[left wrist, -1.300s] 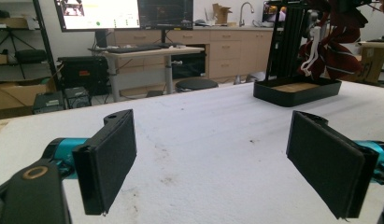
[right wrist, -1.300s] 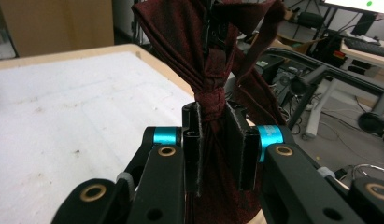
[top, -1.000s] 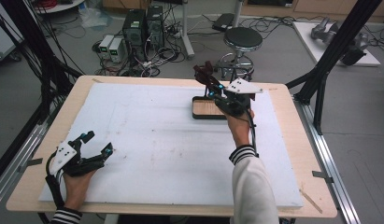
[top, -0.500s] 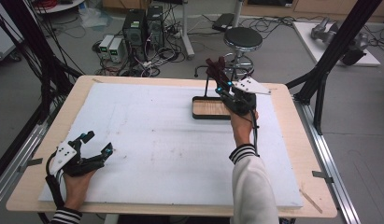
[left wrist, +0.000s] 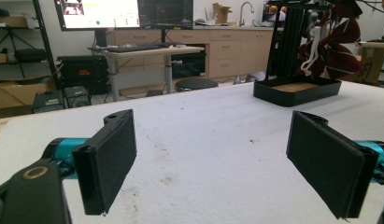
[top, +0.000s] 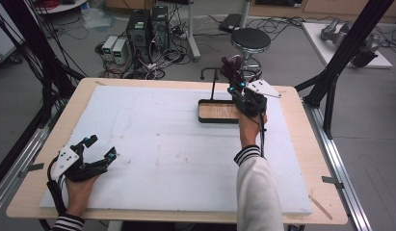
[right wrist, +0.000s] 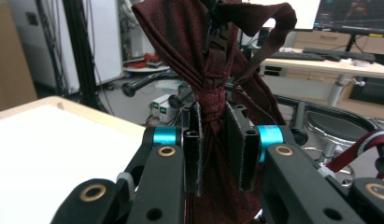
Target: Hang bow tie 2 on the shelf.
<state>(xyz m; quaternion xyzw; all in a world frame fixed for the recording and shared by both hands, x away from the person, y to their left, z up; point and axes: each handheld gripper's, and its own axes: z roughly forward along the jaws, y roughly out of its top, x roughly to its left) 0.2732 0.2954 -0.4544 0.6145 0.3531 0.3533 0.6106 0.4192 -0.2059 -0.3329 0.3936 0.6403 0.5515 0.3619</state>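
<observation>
A white foam sheet (top: 162,144) is laid over a wooden table (top: 301,159) that takes up the middle of the high view, and a grey floor with computer boxes (top: 145,26) and many cables is seen along the upper left of the frame. At the lower left, the left gripper (top: 97,153) is held low over the sheet with its jaws wide apart and nothing between them; in the left gripper view its two black pads (left wrist: 110,158) are seen far from each other. Right of the centre, a black tray with a wooden bottom (top: 217,113) is placed on the sheet, and a thin black stand (top: 212,79) rises from it. A round stool (top: 251,41) is seen behind the table at the upper middle. At the right of the tray, the right gripper (top: 236,82) is clamped on a dark red tie (right wrist: 213,100), near its knot. The tie is held upright, its long axis is vertical, and its folded cloth spreads above the jaws in the right gripper view.
</observation>
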